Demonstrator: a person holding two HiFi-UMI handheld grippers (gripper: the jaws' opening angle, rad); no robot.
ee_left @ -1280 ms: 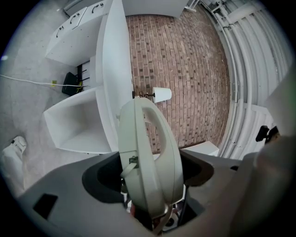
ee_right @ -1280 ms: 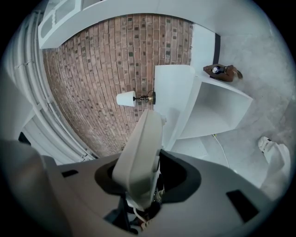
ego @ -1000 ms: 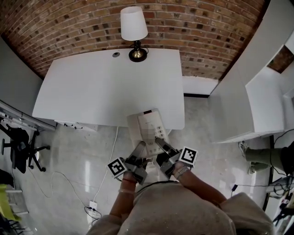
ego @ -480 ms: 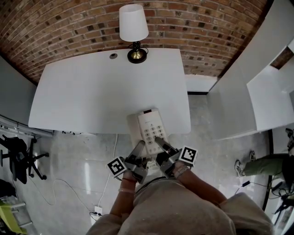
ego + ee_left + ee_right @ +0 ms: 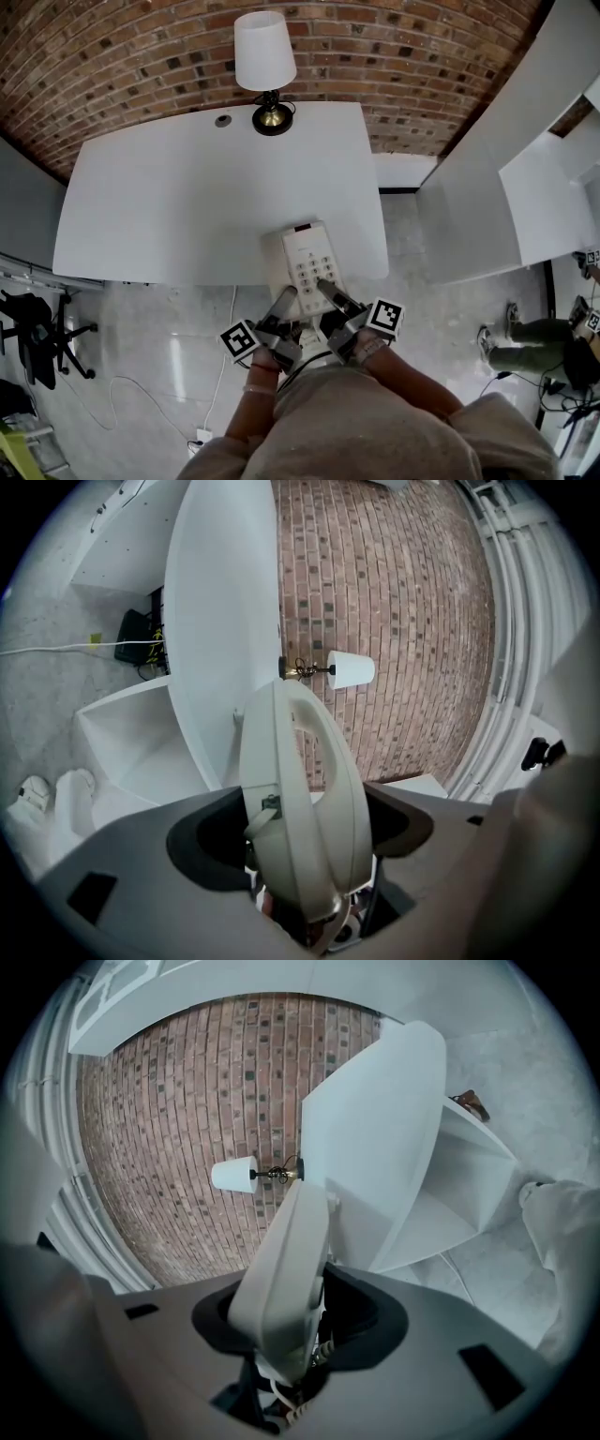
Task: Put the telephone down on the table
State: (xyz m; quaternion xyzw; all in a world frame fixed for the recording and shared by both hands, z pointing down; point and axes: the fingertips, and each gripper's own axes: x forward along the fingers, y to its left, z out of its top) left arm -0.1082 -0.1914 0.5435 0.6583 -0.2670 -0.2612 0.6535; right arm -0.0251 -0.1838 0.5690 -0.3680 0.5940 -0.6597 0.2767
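Telephone (image 5: 307, 265) at the table's (image 5: 187, 197) near edge, left gripper (image 5: 287, 298) clamped on its near-left side, right gripper (image 5: 323, 286) gripping near-right.

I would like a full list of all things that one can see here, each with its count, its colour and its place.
telephone: 1, off-white, at the table's near edge, gripped on both sides
table: 1, white, centre
lamp: 1, white shade, dark base, table's far edge
brick wall: 1, red-brown, behind the table
office chair: 1, black, on the floor at far left
left gripper: 1, grey, shut on the telephone
right gripper: 1, grey, shut on the telephone
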